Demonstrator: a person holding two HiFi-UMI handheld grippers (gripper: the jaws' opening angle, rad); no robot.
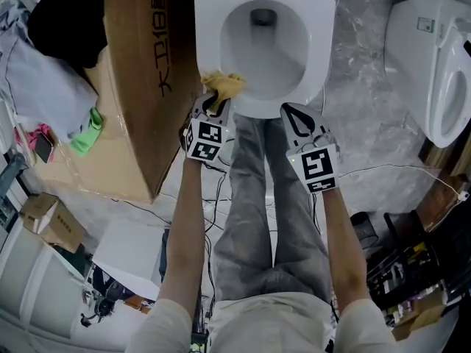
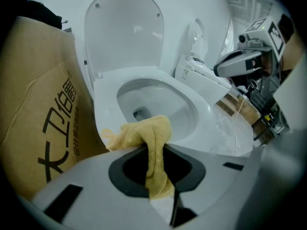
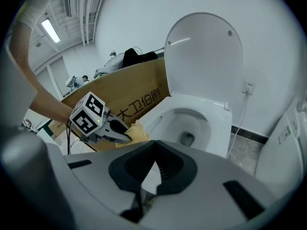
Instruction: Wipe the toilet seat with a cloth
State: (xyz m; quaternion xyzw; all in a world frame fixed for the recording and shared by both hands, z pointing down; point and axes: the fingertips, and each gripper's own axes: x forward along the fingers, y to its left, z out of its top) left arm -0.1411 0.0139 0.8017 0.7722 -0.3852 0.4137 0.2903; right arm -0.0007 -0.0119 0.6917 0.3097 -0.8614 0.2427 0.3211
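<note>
As my left tongs [image 1: 218, 103] pinch yellow cloth [image 1: 225, 84] at front-left of toilet seat [image 1: 321, 50], wiping seems only starting. Right tongs [image 1: 293, 113] pressed together, empty. Next I must drag cloth along rim.

Cloth [image 1: 224, 84]: yellow. Toilet seat [image 1: 318, 57]: plain white; floor [image 1: 368, 116]: grey, marbled. Cardboard box [image 1: 136, 94]: brown, black print; left gripper [image 1: 215, 103] and right gripper [image 1: 296, 115]: black-and-white square markers.

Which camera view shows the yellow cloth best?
The left gripper view: the yellow cloth fills the centre, pinched in the left hand-held gripper over the toilet seat. The head view shows a small patch; the right gripper view only a sliver.
</note>
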